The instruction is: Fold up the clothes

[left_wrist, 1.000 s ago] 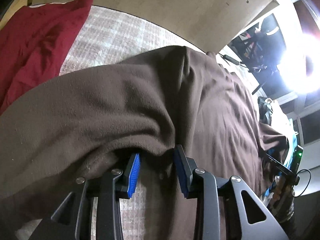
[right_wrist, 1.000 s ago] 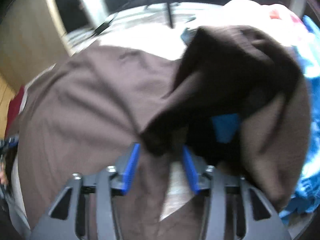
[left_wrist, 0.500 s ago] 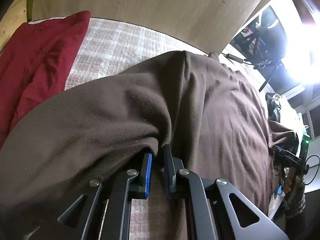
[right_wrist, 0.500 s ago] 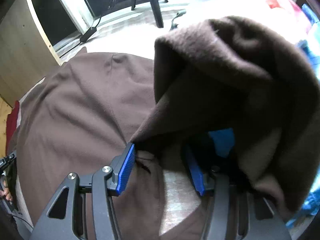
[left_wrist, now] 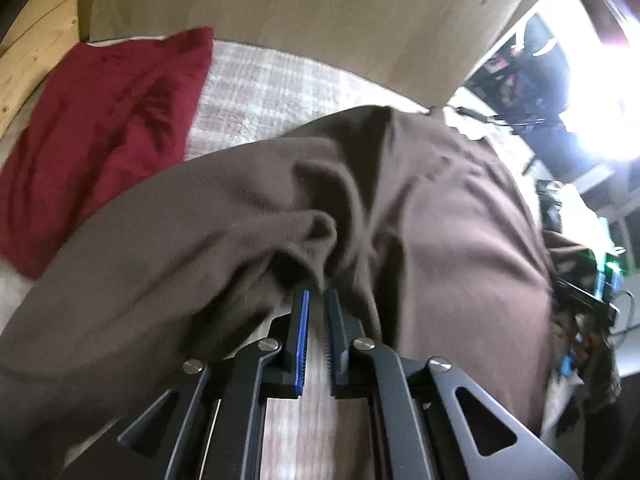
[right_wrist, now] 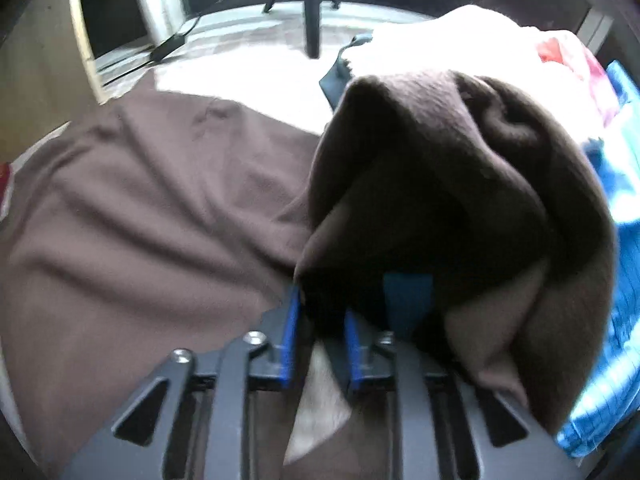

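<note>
Left gripper (left_wrist: 316,300): nearly closed, opening slightly, fleece (left_wrist: 460,240) fold at its tips, grip unclear. Right gripper (right_wrist: 320,308): closing on a bunched corner. Fleece spread across the bed (left_wrist: 256,76), stretching lengthwise between both grippers.

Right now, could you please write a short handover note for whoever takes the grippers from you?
Left gripper: nearly shut, jaws opening slightly; a raised fold of the brown fleece garment sits at its tips, though the blur hides whether it is pinched.
Right gripper: jaws closing on a bunched-up dark fold of the same garment.
The garment lies spread over the plaid cover, with a red cloth beside it and a blue garment at the other end.
Done: edges gathered. Left: the fold itself.
</note>
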Action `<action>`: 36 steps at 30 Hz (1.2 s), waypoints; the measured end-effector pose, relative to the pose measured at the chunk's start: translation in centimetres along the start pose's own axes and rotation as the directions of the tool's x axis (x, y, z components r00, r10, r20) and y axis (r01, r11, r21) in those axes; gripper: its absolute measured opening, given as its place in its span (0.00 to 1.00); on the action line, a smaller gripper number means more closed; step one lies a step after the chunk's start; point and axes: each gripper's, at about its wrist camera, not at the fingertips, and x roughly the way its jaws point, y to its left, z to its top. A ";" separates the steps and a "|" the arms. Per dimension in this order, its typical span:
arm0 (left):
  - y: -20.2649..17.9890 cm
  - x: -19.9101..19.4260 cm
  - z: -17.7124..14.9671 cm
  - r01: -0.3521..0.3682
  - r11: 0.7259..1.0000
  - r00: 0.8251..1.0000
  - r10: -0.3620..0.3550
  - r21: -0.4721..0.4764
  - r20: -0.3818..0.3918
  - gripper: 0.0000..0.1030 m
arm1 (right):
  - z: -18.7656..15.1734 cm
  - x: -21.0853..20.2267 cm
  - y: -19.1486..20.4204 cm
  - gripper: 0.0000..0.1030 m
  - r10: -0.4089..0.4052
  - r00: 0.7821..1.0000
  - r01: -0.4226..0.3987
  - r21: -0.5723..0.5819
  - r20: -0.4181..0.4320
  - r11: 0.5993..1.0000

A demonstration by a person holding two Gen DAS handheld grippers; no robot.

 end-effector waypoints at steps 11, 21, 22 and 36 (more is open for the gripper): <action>13.1 -11.8 -8.0 -0.304 0.947 0.951 0.308 -0.106 0.026 0.24 | -1.7 -9.2 12.0 0.24 0.326 0.944 -0.301 -0.259 0.056 0.918; 15.2 -12.9 -12.9 -0.269 0.961 0.963 0.269 -0.061 -0.009 0.24 | -7.4 -10.2 36.4 0.36 0.465 0.885 -0.334 -0.750 -0.040 0.571; 14.7 -13.0 -13.7 -0.259 0.964 0.966 0.259 -0.052 -0.012 0.24 | -7.8 -10.0 38.1 0.37 0.446 0.895 -0.277 -0.794 -0.008 0.541; 14.6 -9.2 -14.5 -0.279 0.954 0.959 0.284 0.106 -0.028 0.02 | -6.4 -4.8 46.1 0.26 0.301 0.953 -0.104 -0.920 0.016 0.378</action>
